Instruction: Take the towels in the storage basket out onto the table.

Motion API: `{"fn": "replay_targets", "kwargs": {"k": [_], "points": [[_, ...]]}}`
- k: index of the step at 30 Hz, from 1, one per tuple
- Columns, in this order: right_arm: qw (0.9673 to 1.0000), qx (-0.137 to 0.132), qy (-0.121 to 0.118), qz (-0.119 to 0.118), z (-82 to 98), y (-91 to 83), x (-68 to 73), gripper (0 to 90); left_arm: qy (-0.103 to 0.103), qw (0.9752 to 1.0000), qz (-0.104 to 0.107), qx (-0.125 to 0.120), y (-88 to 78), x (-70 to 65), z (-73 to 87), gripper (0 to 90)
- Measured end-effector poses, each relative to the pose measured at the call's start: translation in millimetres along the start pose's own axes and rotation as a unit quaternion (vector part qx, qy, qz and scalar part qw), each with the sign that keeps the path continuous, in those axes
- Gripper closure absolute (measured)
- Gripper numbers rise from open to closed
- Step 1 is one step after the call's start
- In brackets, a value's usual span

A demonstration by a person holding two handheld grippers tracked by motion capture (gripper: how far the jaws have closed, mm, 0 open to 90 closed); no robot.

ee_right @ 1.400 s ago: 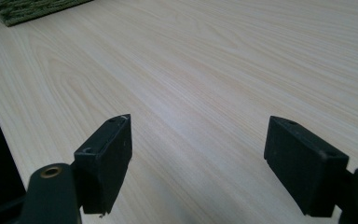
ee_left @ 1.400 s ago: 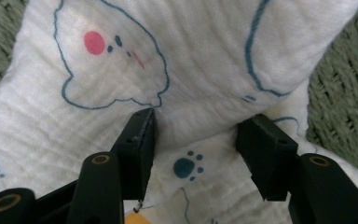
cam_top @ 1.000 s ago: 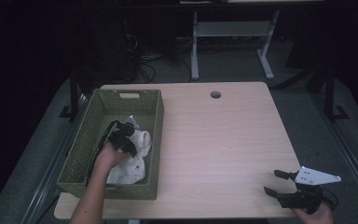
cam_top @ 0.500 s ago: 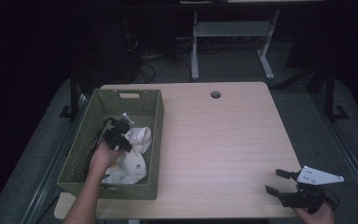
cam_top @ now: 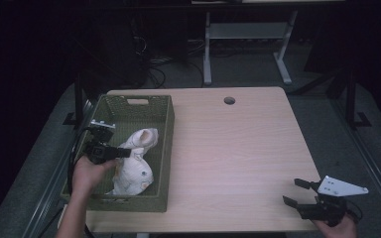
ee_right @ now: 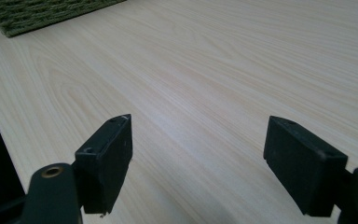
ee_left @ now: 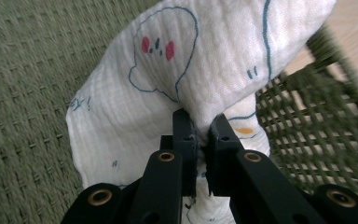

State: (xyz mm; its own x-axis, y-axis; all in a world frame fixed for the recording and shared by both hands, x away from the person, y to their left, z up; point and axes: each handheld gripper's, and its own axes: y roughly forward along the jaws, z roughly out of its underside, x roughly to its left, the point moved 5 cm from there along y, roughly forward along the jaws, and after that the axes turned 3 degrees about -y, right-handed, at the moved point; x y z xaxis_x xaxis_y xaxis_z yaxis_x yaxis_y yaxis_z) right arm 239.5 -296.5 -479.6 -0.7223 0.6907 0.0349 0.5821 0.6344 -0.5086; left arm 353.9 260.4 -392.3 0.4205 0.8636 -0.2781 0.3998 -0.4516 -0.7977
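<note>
Dark room, pale wood-grain table (cam_top: 238, 148). We see left gripper (ee_left: 200, 140) pinched shut on soft white printed muslin cloth (cam_top: 134, 166), inside green woven basket (cam_top: 166, 148) (light, limp, drapes; grip bunched fold). Right gripper (ee_right: 198, 158) wide open, empty.

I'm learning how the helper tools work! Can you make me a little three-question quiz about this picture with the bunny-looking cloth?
1. True or false: the left tool is shut on the white cloth.
2. Where does most of the cloth lie? A) on the bare table B) in the green basket C) on the floor
3. Fill in: the right tool has its jaws ____ over the wooden table.

Key:
1. True. Its jaws pinch a fold of the cloth.
2. B. The cloth is lifted a little but still inside the basket.
3. Open. Nothing is between them.
</note>
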Motion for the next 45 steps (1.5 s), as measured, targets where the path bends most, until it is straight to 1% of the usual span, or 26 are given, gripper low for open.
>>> {"fn": "replay_targets", "kwargs": {"k": [2,3,4,6,7,8,11,12,13,14,15,16,18,19,20,26,28,29,30,32,34,35,37,38,42,45], "points": [[1.0000,0.000,-0.002,0.001,-0.5,0.0,-0.3,23.4,-0.009,0.9997,0.016,-0.014,-7.7,-0.3,-0.3,84.3],[1.0000,-0.001,-0.003,0.002,-0.8,0.0,-0.6,23.3,-0.018,0.9989,0.032,-0.028,-15.1,-0.9,-1.3,84.3],[1.0000,-0.001,-0.003,0.002,-0.8,0.0,-0.6,23.3,-0.018,0.9989,0.032,-0.028,-15.1,-0.9,-1.3,84.3],[1.0000,-0.001,-0.004,0.002,-1.1,-0.1,-1.0,23.3,-0.027,0.9972,0.052,-0.047,-21.9,-1.4,-3.2,84.3],[1.0000,-0.002,-0.004,0.003,-1.3,-0.3,-1.3,23.3,-0.037,0.9946,0.073,-0.063,-28.0,-1.3,-5.2,84.3],[1.0000,-0.002,-0.004,0.003,-1.3,-0.3,-1.3,23.3,-0.037,0.9946,0.073,-0.063,-28.0,-1.3,-5.2,84.2],[1.0000,-0.004,-0.003,0.004,-1.6,-1.1,-1.8,23.4,-0.051,0.9913,0.091,-0.080,-38.6,0.0,-8.4,84.2],[1.0000,-0.004,-0.003,0.004,-1.6,-1.1,-1.8,23.4,-0.051,0.9913,0.091,-0.080,-38.6,0.0,-8.4,84.2],[1.0000,-0.004,-0.003,0.004,-1.7,-1.3,-1.9,23.3,-0.061,0.9881,0.110,-0.089,-43.3,1.3,-9.9,84.2],[1.0000,-0.004,-0.003,0.004,-1.7,-1.3,-1.9,23.3,-0.061,0.9881,0.110,-0.089,-43.3,1.3,-9.9,84.2],[1.0000,-0.004,-0.003,0.004,-1.7,-1.3,-2.0,23.3,-0.073,0.9847,0.126,-0.094,-47.5,2.5,-10.9,84.2],[1.0000,-0.004,-0.003,0.004,-1.7,-1.3,-2.0,23.3,-0.073,0.9847,0.126,-0.094,-47.5,2.5,-10.9,84.2],[1.0000,-0.005,-0.002,0.004,-1.9,-1.2,-2.0,23.3,-0.079,0.9826,0.138,-0.096,-50.1,3.7,-11.4,84.2],[1.0000,-0.005,-0.003,0.005,-2.1,-1.0,-2.1,23.3,-0.083,0.9810,0.143,-0.101,-51.7,3.9,-11.9,84.1],[1.0000,-0.006,-0.003,0.006,-2.3,-0.8,-2.3,23.3,-0.088,0.9780,0.155,-0.109,-53.8,4.3,-12.9,84.1],[0.9999,-0.008,-0.002,0.008,-2.7,-0.6,-2.7,23.3,-0.103,0.9697,0.179,-0.131,-65.9,4.7,-17.4,84.1],[0.9999,-0.008,-0.002,0.008,-2.8,-0.6,-3.1,23.3,-0.101,0.9670,0.188,-0.139,-70.4,3.4,-19.6,84.1],[0.9999,-0.010,0.000,0.008,-3.1,-0.8,-3.4,23.3,-0.099,0.9647,0.196,-0.146,-74.8,1.0,-22.1,84.1],[0.9999,-0.010,0.000,0.008,-3.1,-0.8,-3.4,23.3,-0.099,0.9647,0.196,-0.146,-74.8,1.0,-22.1,84.1],[0.9999,-0.012,-0.001,0.007,-3.5,-0.6,-3.6,23.3,-0.094,0.9629,0.203,-0.151,-78.5,-2.6,-25.1,84.1],[0.9999,-0.013,-0.002,0.008,-3.6,-0.6,-3.7,23.3,-0.090,0.9619,0.208,-0.154,-81.2,-6.3,-28.2,84.1],[0.9999,-0.012,-0.001,0.008,-3.6,-0.7,-3.7,23.3,-0.088,0.9619,0.208,-0.154,-81.9,-7.7,-29.2,84.1],[0.9999,-0.013,-0.002,0.009,-3.6,-0.9,-4.0,23.3,-0.082,0.9604,0.215,-0.157,-83.8,-11.4,-32.2,84.2],[0.9999,-0.013,-0.002,0.009,-3.6,-0.9,-4.1,23.3,-0.086,0.9587,0.218,-0.161,-84.7,-13.8,-33.9,84.2],[0.9999,-0.013,-0.002,0.009,-3.6,-1.1,-4.2,23.3,-0.074,0.9572,0.227,-0.163,-86.5,-22.8,-40.9,84.2],[0.9999,-0.013,-0.001,0.010,-3.7,-1.3,-4.4,23.3,-0.067,0.9572,0.230,-0.162,-87.2,-28.4,-45.2,84.1]]}}
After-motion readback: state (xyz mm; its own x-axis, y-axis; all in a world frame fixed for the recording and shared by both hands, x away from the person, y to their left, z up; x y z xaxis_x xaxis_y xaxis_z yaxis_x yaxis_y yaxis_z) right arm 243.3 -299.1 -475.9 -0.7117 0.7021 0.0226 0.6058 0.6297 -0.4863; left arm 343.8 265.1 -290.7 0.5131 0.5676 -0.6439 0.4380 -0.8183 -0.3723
